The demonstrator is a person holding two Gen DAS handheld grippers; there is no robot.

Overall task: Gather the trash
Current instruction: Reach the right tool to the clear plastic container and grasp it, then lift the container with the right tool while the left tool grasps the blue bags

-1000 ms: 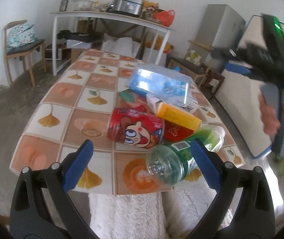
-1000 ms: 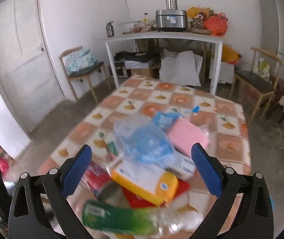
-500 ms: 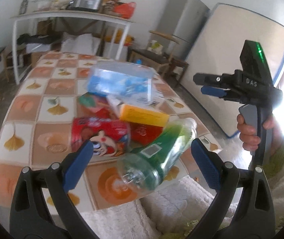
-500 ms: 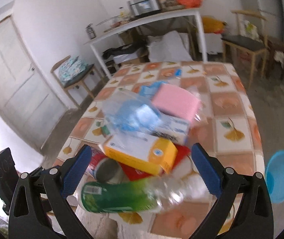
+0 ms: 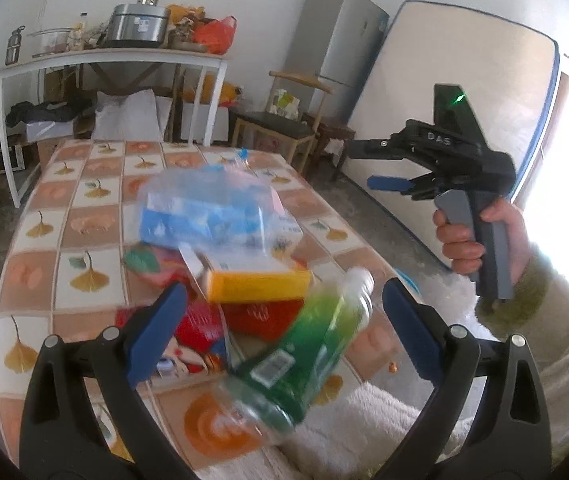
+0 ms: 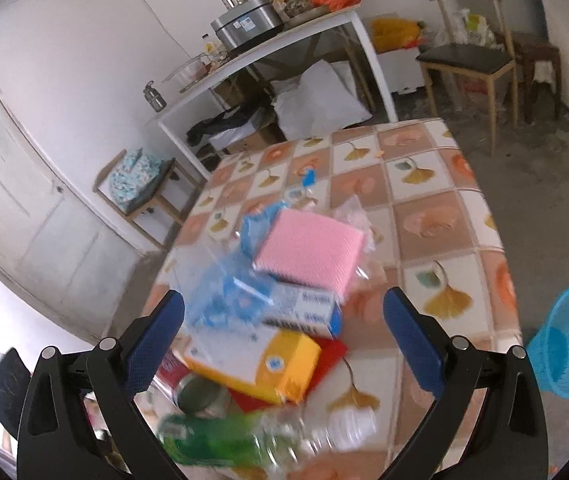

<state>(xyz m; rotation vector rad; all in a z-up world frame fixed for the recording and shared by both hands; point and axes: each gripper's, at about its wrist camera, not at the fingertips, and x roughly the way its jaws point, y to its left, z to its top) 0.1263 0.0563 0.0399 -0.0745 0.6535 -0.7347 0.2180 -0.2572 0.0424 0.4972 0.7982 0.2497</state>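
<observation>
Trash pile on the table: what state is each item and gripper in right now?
green plastic bottle: lying on its side at the near table edge
yellow box: lying flat, closed
pink sponge: on top of the pile
blue basket: on the floor, looks empty
left gripper: open
right gripper: open

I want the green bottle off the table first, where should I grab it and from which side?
Grip the green bottle across its labelled middle, coming from the near table edge with the left gripper. It lies on its side, base toward that gripper, cap away, and the open fingers already straddle it.
</observation>
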